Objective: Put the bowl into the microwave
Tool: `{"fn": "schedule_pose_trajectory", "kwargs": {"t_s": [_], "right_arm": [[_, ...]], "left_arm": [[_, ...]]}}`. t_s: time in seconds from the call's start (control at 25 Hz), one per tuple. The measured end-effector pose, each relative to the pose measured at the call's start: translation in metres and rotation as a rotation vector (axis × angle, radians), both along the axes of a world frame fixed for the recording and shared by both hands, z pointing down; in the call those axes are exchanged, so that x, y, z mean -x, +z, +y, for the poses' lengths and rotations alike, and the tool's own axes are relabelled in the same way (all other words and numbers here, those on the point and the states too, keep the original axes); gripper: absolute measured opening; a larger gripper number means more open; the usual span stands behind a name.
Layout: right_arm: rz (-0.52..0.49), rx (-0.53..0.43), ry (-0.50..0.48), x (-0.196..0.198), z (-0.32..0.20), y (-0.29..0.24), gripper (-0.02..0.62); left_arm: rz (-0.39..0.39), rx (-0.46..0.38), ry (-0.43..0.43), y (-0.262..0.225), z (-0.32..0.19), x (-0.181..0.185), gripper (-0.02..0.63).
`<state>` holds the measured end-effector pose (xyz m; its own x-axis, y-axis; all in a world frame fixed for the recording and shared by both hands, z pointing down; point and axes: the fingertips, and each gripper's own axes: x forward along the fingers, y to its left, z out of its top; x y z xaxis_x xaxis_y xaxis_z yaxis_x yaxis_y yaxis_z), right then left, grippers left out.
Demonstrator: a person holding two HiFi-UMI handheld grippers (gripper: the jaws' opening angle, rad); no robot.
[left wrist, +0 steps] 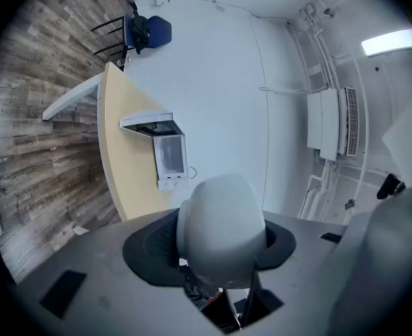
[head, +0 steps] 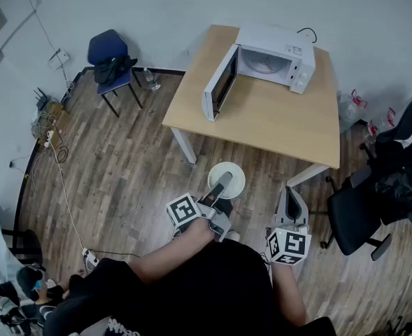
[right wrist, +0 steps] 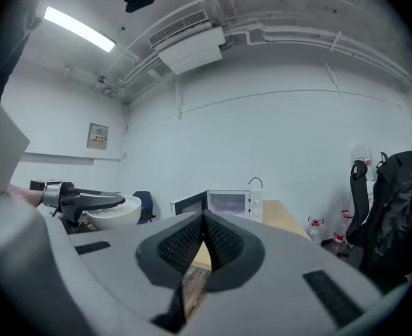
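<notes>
Left hand-held gripper (head: 224,179) clamping bowl (head: 238,182), mouth upward

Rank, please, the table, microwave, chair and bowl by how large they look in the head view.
1. Table
2. Microwave, door open
3. Chair
4. Bowl, smallest, although it is held nearer the camera than the rest

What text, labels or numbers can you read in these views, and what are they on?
Nothing can be read as words or numbers.
Wall sign: there is print on it, but it is too small to read.
Microwave: the markings by its dials are too small and blurred to read.
</notes>
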<state>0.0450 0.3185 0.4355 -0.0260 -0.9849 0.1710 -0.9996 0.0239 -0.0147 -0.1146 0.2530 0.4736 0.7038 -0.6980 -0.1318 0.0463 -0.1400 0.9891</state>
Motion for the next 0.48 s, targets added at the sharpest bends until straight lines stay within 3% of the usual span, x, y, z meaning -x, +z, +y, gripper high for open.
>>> {"fn": "schedule_pose_trajectory", "kwargs": {"t_s": [0.48], "right_arm": [[0.039,-0.055,0.040,-0.010,0.006,-0.011,0.060]], "left_arm": [[-0.007,0.021,0.015,0.004,0.010,-0.008,0.216]]}}
